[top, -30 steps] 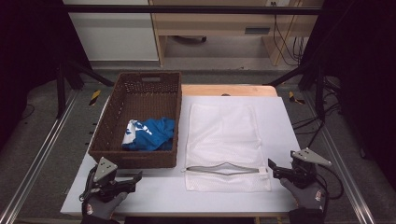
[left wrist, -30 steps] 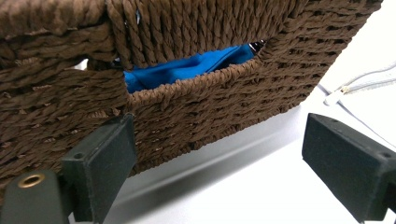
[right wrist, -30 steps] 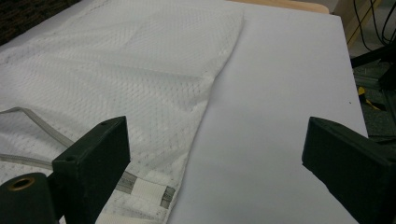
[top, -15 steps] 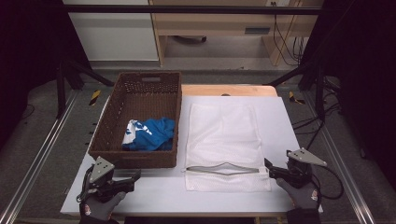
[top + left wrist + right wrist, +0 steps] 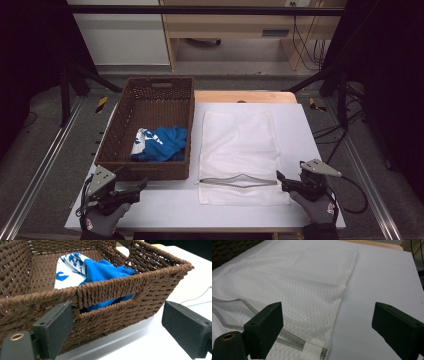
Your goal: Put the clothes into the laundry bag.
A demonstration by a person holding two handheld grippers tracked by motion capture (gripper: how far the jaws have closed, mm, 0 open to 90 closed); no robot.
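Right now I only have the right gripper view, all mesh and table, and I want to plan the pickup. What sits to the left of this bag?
Observer: A brown wicker basket stands beside the white mesh bag on the table.
Operator: Anything in it?
Observer: A blue garment with a white-and-blue patterned part lies at the near end, against the wall with the handle slot.
Operator: Where is the left gripper?
Observer: The left gripper is open, low at the basket's near wall, holding nothing.
Operator: And the bag's zipper?
Observer: In the high view the grey zipper bows slightly open across the near end; the right gripper is open at its right end.
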